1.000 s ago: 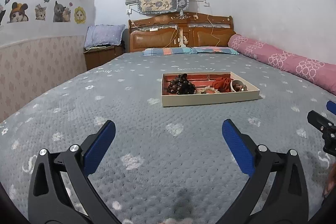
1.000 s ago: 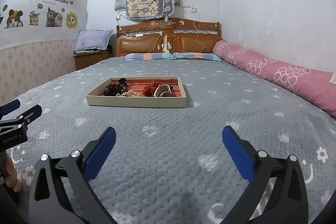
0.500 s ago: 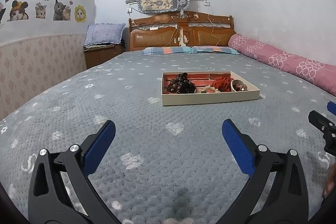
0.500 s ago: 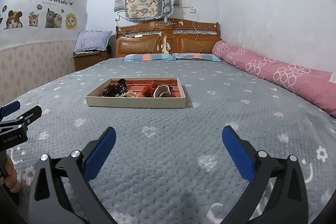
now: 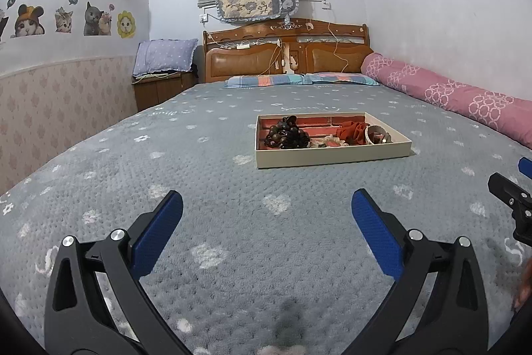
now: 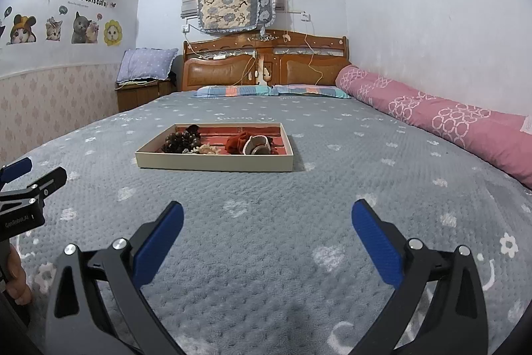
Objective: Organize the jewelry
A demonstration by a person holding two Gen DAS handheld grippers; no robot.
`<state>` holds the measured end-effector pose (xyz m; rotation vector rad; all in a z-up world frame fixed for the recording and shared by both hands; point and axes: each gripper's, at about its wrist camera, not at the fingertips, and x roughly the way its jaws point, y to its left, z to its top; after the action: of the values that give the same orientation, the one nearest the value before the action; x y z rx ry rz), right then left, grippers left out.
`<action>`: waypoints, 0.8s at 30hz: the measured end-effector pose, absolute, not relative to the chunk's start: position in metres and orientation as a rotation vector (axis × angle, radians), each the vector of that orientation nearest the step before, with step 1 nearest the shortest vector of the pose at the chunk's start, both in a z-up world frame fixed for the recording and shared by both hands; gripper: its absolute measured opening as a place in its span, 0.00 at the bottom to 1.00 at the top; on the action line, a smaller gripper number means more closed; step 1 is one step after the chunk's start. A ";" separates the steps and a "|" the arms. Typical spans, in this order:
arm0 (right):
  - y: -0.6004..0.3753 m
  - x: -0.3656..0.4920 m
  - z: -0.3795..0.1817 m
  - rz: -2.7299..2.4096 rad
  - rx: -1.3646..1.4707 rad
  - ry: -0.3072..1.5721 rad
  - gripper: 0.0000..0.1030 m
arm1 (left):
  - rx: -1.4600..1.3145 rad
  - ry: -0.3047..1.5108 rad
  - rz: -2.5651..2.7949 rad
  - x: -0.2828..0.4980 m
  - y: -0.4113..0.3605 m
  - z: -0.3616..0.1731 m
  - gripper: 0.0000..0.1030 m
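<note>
A shallow cream tray with a red lining lies on the grey bed ahead; it also shows in the right wrist view. In it lie a dark bead bracelet pile, a red fabric piece, pale beads and a whitish bangle. My left gripper is open and empty, well short of the tray. My right gripper is open and empty, also short of it.
The grey dotted bedspread covers the bed. A pink bolster runs along the right wall. The wooden headboard and pillows are at the far end. A nightstand stands at the far left.
Both views have shifted only slightly; the grippers stay open and nothing in the tray has moved.
</note>
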<state>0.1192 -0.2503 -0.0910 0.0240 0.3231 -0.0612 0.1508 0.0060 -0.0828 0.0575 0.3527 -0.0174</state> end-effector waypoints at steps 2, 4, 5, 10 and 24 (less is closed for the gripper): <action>-0.251 0.119 -0.091 -0.061 0.025 0.324 0.96 | 0.058 0.353 -0.018 0.151 0.005 -0.083 0.95; -0.250 0.119 -0.091 -0.061 0.026 0.324 0.96 | 0.060 0.352 -0.018 0.151 0.005 -0.083 0.95; -0.250 0.119 -0.091 -0.061 0.026 0.324 0.96 | 0.059 0.352 -0.017 0.151 0.005 -0.083 0.95; -0.250 0.119 -0.091 -0.061 0.024 0.324 0.96 | 0.058 0.353 -0.019 0.151 0.005 -0.083 0.95; -0.249 0.119 -0.092 -0.060 0.026 0.323 0.96 | 0.065 0.351 -0.021 0.150 0.004 -0.082 0.95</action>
<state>0.1191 -0.2495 -0.0917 0.0260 0.3228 -0.0605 0.1503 0.0036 -0.0817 0.0648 0.3512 -0.0209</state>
